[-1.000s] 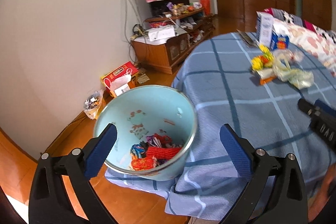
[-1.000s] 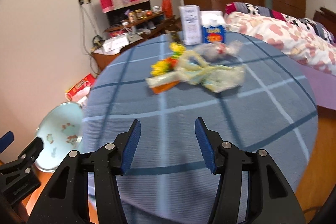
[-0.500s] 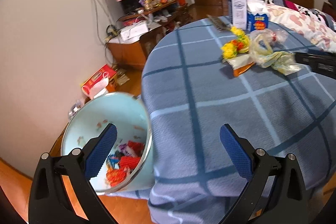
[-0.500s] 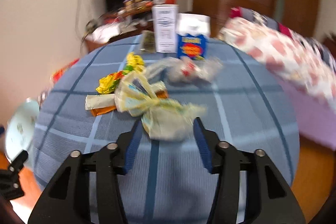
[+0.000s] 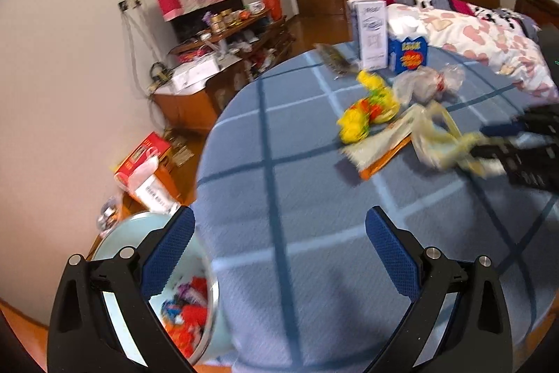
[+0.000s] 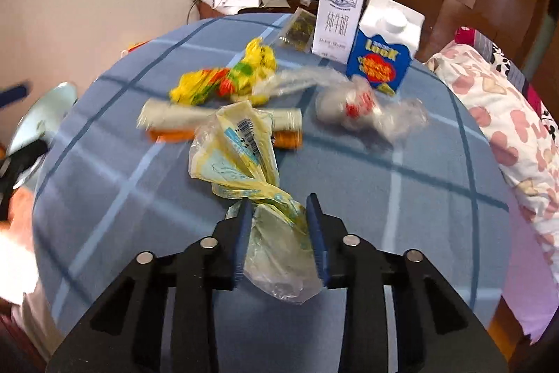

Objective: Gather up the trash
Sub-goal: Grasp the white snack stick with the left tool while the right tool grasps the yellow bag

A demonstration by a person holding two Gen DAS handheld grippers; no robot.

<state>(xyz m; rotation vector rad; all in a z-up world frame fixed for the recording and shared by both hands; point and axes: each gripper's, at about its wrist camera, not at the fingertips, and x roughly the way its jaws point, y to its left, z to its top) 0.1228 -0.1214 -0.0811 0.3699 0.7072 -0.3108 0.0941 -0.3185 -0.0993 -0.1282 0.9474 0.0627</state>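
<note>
My right gripper (image 6: 277, 210) straddles the near end of a crumpled pale yellow plastic bag (image 6: 241, 156) on the blue checked tablecloth; its jaws stand close on the bag, still a little apart. It also shows in the left wrist view (image 5: 436, 142). Beyond lie a yellow-red wrapper (image 6: 227, 79), a rolled white and orange pack (image 6: 174, 119) and a clear crumpled bag (image 6: 363, 110). My left gripper (image 5: 276, 243) is open and empty above the table's near edge. The light blue trash bin (image 5: 195, 313), holding colourful wrappers, stands at lower left below the table.
A white milk carton (image 6: 340, 13) and a blue juice carton (image 6: 382, 48) stand at the table's far side, with a flat dark packet (image 6: 297, 28) beside them. A bed (image 6: 506, 114) lies to the right. A wooden cabinet (image 5: 195, 93) and a red box (image 5: 146, 163) stand by the wall.
My right gripper moved forward to the yellow bag and its jaws narrowed around it. My left gripper swung right, from over the bin to over the table.
</note>
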